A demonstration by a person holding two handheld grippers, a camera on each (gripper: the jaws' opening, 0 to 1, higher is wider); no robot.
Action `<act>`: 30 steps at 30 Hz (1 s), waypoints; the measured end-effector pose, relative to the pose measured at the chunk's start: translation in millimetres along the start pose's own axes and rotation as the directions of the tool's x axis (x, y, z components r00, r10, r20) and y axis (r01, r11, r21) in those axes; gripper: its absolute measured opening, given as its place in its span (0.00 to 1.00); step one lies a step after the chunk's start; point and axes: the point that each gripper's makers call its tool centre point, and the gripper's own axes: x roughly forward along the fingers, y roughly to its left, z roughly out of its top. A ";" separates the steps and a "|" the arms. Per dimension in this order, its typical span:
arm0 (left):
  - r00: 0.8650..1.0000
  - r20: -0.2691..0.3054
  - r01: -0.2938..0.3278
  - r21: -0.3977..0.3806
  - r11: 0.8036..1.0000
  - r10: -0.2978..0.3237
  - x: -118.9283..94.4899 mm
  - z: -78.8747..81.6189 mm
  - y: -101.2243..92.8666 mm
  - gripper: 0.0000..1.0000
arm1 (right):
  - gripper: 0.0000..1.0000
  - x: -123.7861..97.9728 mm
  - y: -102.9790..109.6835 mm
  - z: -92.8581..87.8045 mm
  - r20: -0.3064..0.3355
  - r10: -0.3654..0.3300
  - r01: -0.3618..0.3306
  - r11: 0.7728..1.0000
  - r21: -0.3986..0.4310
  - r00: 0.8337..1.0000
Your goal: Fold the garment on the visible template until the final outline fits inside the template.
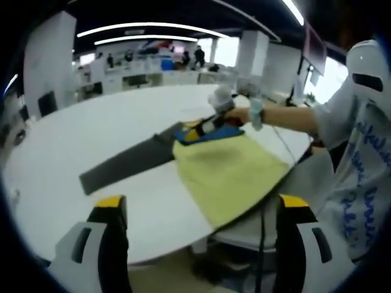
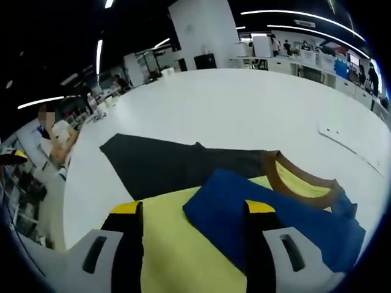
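Left gripper view: I am holding my left gripper (image 1: 198,210) back off the near edge of the white table (image 1: 91,140), jaws spread wide with nothing between them, yellow tips up. The garment (image 1: 229,171) is lying on that table at its near right edge, a yellow body panel spread flat and reaching right up to the table's rim. A dark grey template strip (image 1: 125,162) is lying flat on the table and running out from under the garment's far left corner, toward the table's middle. At the garment's far end my right gripper (image 1: 211,125) is coming in from the right, held in a hand (image 1: 239,115) with a wrist band; its jaws are sitting on the blue part of the garment, but I cannot tell from here how far they are closed.

Right gripper view: my right gripper (image 2: 194,210) is hovering low over the garment (image 2: 177,244), jaws parted. The right jaw is overlapping the blue sleeve (image 2: 269,226), which is lying folded across the yellow panel; whether the fabric is actually pinched I cannot tell. A brown-trimmed collar (image 2: 287,177) is sitting just beyond the sleeve, toward the table's centre. The dark template (image 2: 165,162) is lying beyond the garment's yellow edge, flat on the table (image 2: 232,104).
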 end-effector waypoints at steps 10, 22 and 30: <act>1.000 0.009 0.003 0.019 1.000 -0.003 -0.6 6.5 -3.1 0.98 | 0.91 -13.4 3.1 1.7 -0.003 -0.002 0.002 0.999 -0.035 1.000; 1.000 0.014 -0.001 0.025 1.000 0.000 -1.7 7.4 -2.9 0.98 | 1.00 -32.2 14.7 -4.1 -0.018 0.011 -0.012 0.997 -0.070 1.000; 1.000 0.012 0.001 0.034 0.999 -0.001 -1.4 8.0 -2.5 0.98 | 1.00 -54.1 20.6 4.0 0.020 0.018 -0.016 0.995 -0.098 1.000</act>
